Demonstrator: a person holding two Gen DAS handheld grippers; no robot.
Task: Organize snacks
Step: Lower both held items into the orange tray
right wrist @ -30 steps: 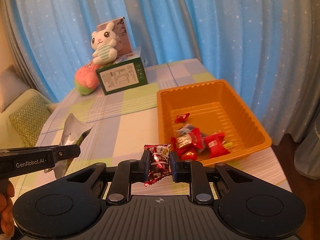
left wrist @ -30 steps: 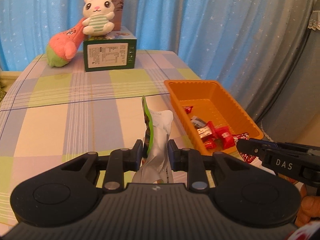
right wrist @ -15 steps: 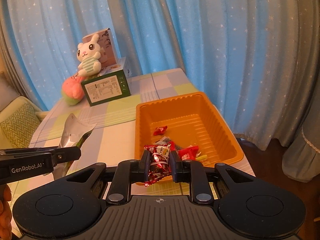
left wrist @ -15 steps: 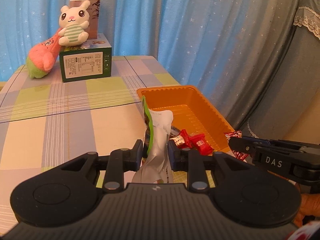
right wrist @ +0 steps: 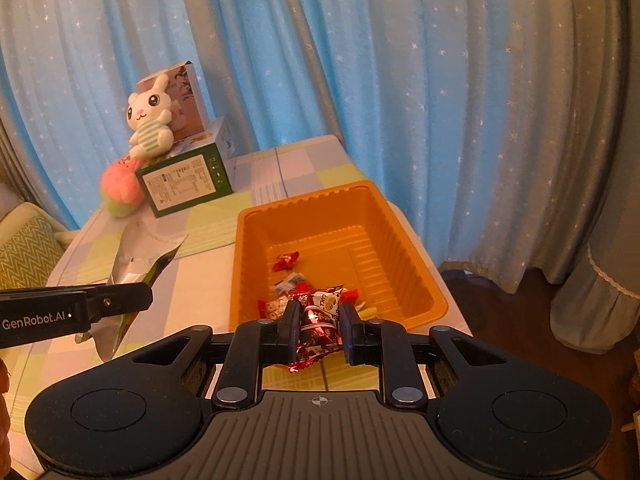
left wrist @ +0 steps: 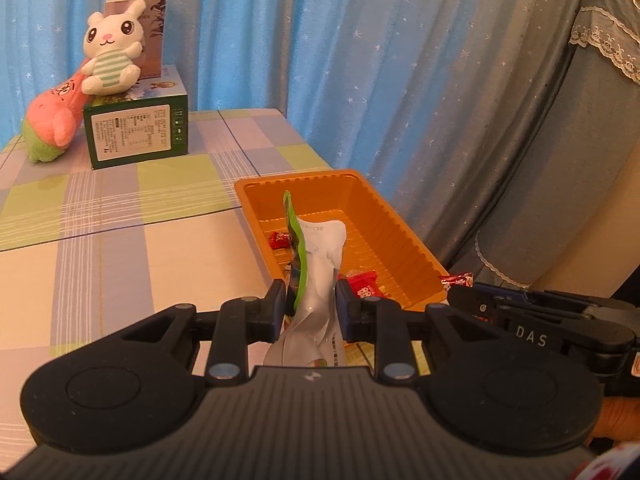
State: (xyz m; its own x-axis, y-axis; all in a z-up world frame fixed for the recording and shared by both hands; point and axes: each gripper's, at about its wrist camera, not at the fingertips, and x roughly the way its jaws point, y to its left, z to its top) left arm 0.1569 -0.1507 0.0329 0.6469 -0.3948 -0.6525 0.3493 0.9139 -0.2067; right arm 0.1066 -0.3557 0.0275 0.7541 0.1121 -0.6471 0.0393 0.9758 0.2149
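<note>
Left gripper (left wrist: 311, 306): jaws closed on a silver snack pouch (left wrist: 320, 276) with a green edge. Pouch stands upright between the pads, its top rising well above the fingertips; lower end hangs below them. Seen from the right wrist camera, this same gripper (right wrist: 132, 300) enters from the left side, pouch (right wrist: 140, 256) clamped at its tip and held above the tablecloth.

Right gripper (right wrist: 319, 330): jaws closed on a red foil candy (right wrist: 318, 320), wrapper crinkled, part of it sticking out below the pads. From the left wrist camera the right gripper (left wrist: 460, 294) lies to the right of the left one, a bit of the red wrapper (left wrist: 456, 280) showing at its tip, next to the tray's near right corner.

Orange tray (right wrist: 400, 240): directly ahead of both grippers, on the table. Ribbed walls, long side running away from the claws. Near end of the tray sits just past the right gripper's fingertips.

Wrapped candies in tray (right wrist: 286, 261): one red piece lies alone toward the middle; a small heap of red, white and yellowish pieces lies at the near end, partly hidden behind the held candy.

Checked tablecloth (left wrist: 120, 216): pastel squares, covers the table ahead and to the left of the claws.

Green box (left wrist: 136, 136): far end of the table, ahead and left.

White rabbit plush (left wrist: 114, 50): sits on top of the green box, a tan carton (left wrist: 154, 36) behind it.

Pink and green plush (left wrist: 52, 124): leans against the box's left side.

Blue star-print curtain (right wrist: 400, 60): backdrop beyond the table.
</note>
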